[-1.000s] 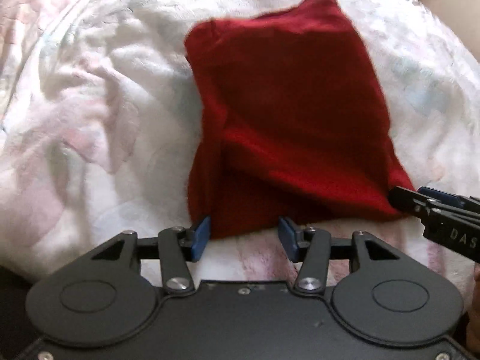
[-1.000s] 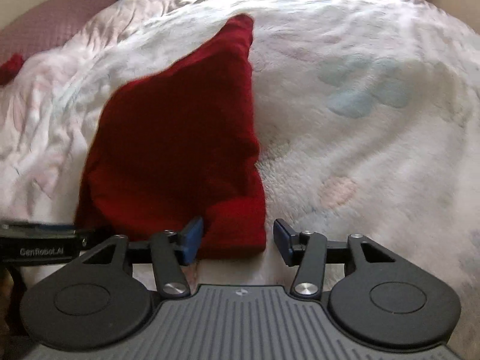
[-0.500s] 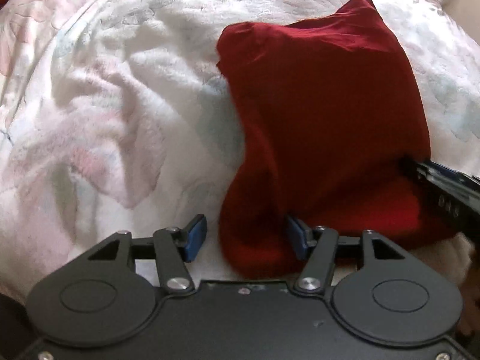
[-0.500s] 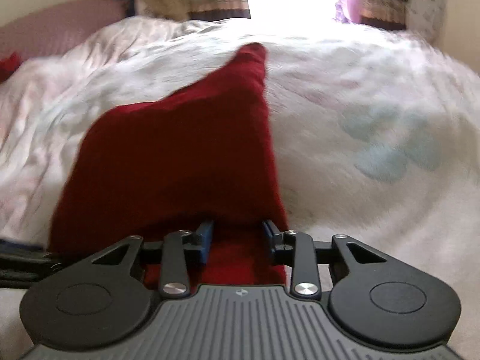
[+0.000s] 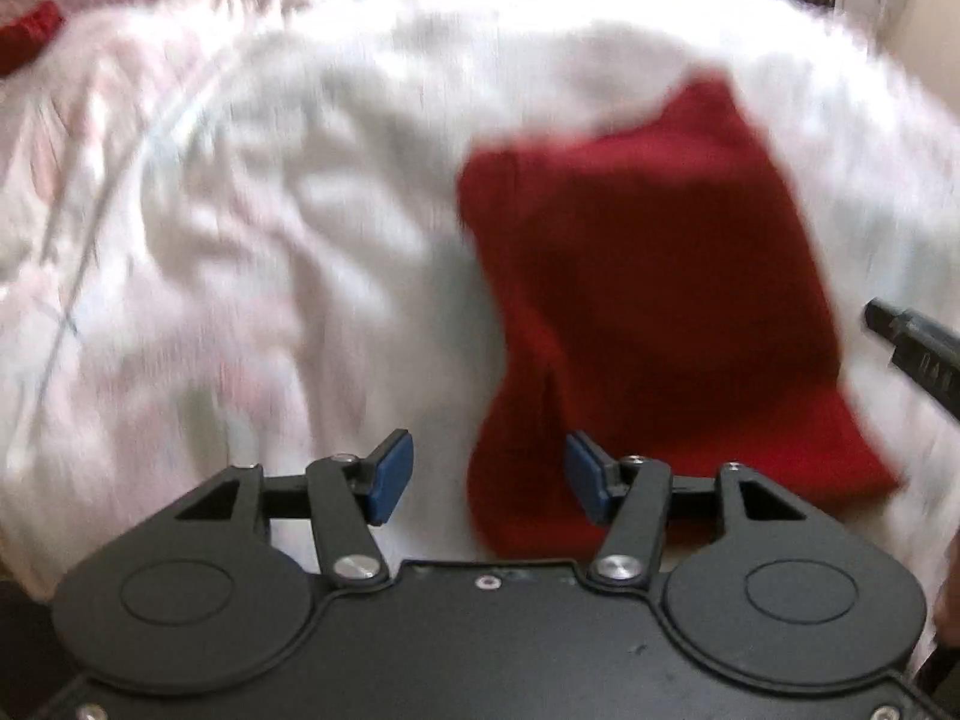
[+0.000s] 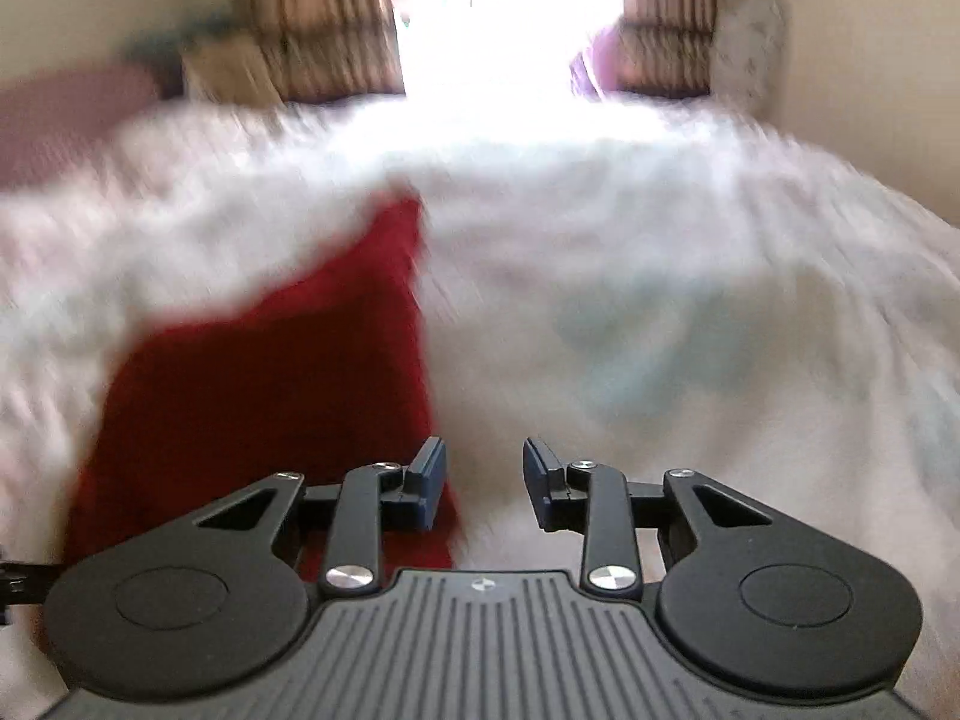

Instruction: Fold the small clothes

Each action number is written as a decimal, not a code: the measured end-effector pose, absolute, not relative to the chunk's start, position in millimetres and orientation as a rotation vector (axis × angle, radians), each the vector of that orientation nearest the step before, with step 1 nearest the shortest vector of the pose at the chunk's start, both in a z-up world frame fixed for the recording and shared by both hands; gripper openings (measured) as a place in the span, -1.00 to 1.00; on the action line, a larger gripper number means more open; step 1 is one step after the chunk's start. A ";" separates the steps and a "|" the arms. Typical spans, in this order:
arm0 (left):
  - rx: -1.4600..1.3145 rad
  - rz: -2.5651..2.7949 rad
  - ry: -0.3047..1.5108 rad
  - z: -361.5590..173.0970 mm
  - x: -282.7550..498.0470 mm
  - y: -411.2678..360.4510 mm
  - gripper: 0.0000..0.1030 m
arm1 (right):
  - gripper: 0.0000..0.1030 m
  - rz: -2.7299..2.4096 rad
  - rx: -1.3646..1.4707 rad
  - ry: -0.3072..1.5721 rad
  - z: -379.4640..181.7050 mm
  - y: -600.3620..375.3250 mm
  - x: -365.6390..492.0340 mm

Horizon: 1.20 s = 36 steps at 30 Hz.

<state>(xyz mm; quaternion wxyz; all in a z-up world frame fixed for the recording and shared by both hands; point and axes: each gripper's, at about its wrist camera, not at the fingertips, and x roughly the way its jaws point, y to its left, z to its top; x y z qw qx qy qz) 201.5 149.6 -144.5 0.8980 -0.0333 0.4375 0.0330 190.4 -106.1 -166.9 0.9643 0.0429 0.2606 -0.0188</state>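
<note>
My left gripper has its jaws spread with nothing clamped, the red garment lying partly between them on the white blanket. My right gripper (also parted, empty) sits just beside its edge.

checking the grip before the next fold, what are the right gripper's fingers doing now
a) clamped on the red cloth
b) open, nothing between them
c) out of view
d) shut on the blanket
b: in the right wrist view the right gripper stands open with only the white blanket showing in the gap, and the red cloth lies off to the side of it.
</note>
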 end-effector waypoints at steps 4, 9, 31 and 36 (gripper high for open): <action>-0.265 0.072 0.769 -156.1 237.4 155.8 0.12 | -0.27 0.127 0.132 0.462 -160.0 -86.5 215.4; -0.265 0.190 0.693 -196.2 283.7 149.4 0.16 | -0.28 0.177 0.131 0.446 -195.8 -57.3 267.7; -0.292 0.112 0.580 -197.8 376.3 164.6 0.26 | 0.07 0.196 0.074 0.440 -175.3 -64.0 326.5; -0.395 0.127 0.624 -244.8 396.3 189.3 0.31 | -0.82 0.087 0.140 0.467 -197.2 -95.7 355.1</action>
